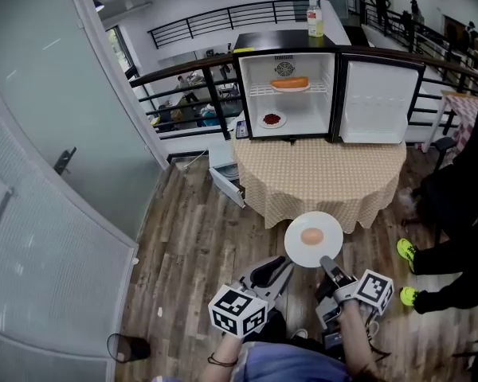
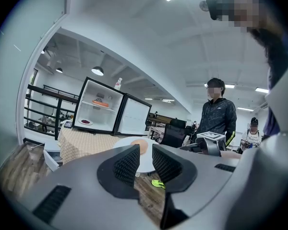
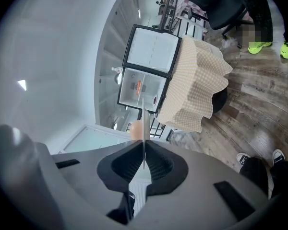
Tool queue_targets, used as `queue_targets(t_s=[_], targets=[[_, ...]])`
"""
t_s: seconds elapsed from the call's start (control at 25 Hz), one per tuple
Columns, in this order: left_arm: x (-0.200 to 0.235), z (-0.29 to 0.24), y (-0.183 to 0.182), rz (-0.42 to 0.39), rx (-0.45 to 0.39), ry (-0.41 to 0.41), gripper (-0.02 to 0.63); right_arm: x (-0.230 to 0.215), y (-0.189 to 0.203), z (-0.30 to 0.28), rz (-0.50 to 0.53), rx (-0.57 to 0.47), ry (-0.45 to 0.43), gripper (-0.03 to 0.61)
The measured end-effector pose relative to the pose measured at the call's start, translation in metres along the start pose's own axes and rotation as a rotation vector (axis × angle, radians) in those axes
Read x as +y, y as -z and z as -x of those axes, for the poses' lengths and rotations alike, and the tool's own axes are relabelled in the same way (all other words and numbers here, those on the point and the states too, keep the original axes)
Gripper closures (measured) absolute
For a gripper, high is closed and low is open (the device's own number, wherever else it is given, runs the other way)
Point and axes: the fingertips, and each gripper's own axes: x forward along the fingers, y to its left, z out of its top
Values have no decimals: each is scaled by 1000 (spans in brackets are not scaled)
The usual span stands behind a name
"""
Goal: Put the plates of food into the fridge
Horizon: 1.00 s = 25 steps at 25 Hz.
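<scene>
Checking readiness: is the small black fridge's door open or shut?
Open: the small black fridge has its white-lined door swung right, baring its interior.

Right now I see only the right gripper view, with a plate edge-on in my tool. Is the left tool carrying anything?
Observer: No, the left tool is open and empty.
Operator: Where is my plate relative to the table?
Observer: The held plate hangs in front of the table, not over it.
Operator: Any room in the fridge?
Observer: The fridge floor is bare to the right of the dark-food plate; the orange-food plate occupies the upper shelf.
</scene>
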Motion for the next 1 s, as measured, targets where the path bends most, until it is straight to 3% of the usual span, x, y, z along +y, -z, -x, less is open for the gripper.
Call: queue_targets(t_s=[0.36,1.0], targets=[[30,-21,-4,22,15,7,523,-8,-17,-28,-18,-7,30,552],[124,-84,-53,27,13,58,523,1,-65,-123,-32,-32,67,552]])
